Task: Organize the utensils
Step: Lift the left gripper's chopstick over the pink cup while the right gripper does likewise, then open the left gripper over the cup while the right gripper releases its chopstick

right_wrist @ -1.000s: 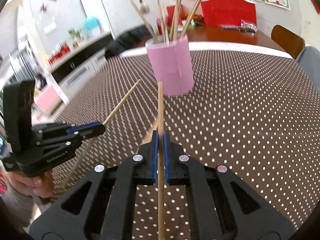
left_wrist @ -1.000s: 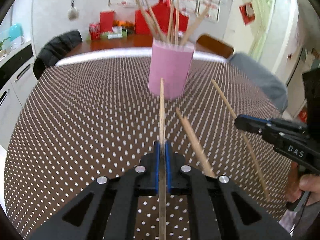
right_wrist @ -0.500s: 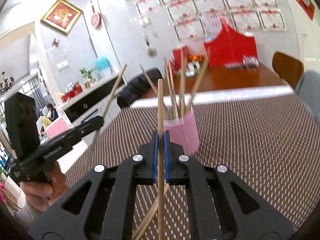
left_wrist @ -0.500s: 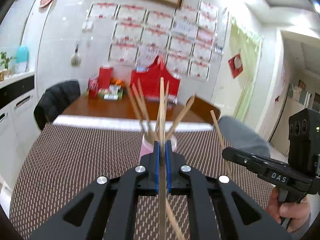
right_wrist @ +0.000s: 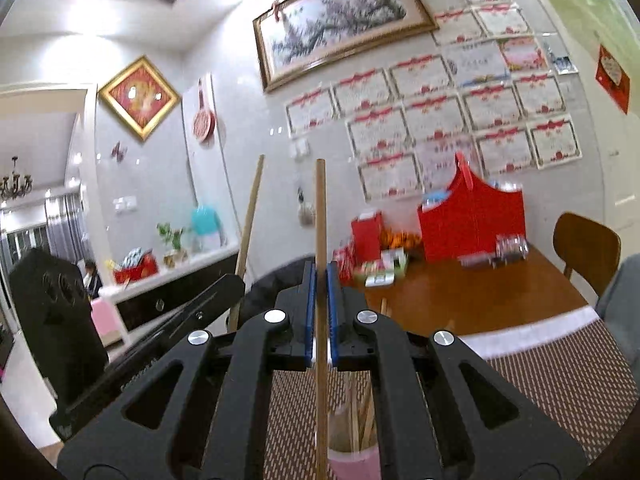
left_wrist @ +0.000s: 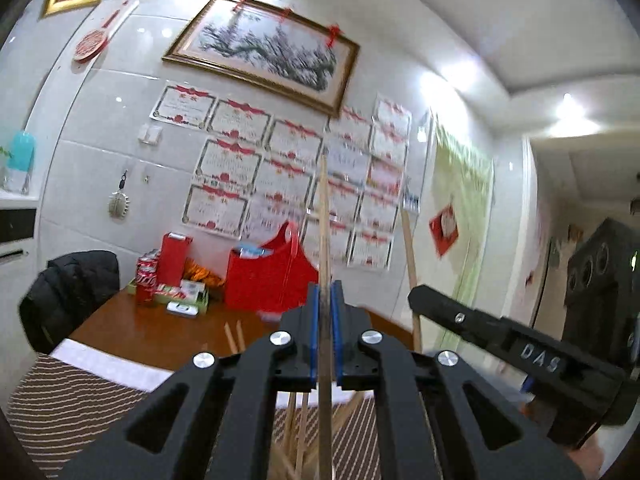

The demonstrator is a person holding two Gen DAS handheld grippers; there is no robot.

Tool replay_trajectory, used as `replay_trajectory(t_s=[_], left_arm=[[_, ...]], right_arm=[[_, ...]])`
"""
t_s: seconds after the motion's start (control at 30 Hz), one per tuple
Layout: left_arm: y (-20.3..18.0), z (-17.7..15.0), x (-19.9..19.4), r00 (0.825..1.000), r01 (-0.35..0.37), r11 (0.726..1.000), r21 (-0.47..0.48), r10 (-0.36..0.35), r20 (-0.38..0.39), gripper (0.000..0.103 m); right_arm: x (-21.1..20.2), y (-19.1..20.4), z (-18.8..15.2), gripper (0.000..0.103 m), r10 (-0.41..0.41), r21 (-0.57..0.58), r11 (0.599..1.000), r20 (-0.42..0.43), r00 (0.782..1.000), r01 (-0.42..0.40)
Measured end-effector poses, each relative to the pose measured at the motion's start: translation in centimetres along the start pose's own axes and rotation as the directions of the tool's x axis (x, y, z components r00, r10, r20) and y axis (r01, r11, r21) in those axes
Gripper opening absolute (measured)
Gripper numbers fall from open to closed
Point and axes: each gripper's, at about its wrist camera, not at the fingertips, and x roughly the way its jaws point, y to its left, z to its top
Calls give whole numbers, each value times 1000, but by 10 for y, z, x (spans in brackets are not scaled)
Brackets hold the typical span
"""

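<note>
Left wrist | jaws clamp chopstick upright | right wrist: same (pink cup below)

Both tongs point steeply upward side by side, left tongs and right tongs each clamped on a chopstick.

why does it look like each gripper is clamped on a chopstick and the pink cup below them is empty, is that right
Not quite. The pink cup is not empty: the right wrist view shows several chopsticks standing in it. The rest holds: the left gripper is shut on one chopstick and the right gripper on another chopstick.
</note>
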Motion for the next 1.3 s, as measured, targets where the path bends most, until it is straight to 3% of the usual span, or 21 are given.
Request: replay_trajectory(t_s=[0.2,0.5,1.0,1.13,1.17,1.23,1.27,1.3], left_arm=[[13,-14,37,999,10,999,-44,-8,44,6],[31,-57,72,999,-48,999,-25,48,-18,6],[46,-91,71,989,-111,994,7,111,-102,6],[50,-96,68,983,-129,992,8,129,-128,6],[50,-96,68,983,-128,992,4,128,-135,7],[50,-96,66,981,-124,992,-1,122,-151,25],[48,-94,63,981,-130,992,5,129,-143,29],[47,-92,60,982,-129,992,11,129,-140,36]], right_arm=[[37,-15,-5,6,1,2,1000,40,999,-1],[67,-40,-37,6,-25,48,999,18,1000,24],[81,-39,-52,6,-48,4,999,-64,997,49],[88,-35,-52,7,-29,-15,1000,-131,991,28],[91,-34,-52,12,-20,-21,1000,-167,986,17],[91,-35,-52,59,-17,-16,1000,-182,983,14],[88,-36,-50,88,-18,-6,1000,-173,985,17],[83,-36,-47,89,-13,6,1000,-149,989,14]])
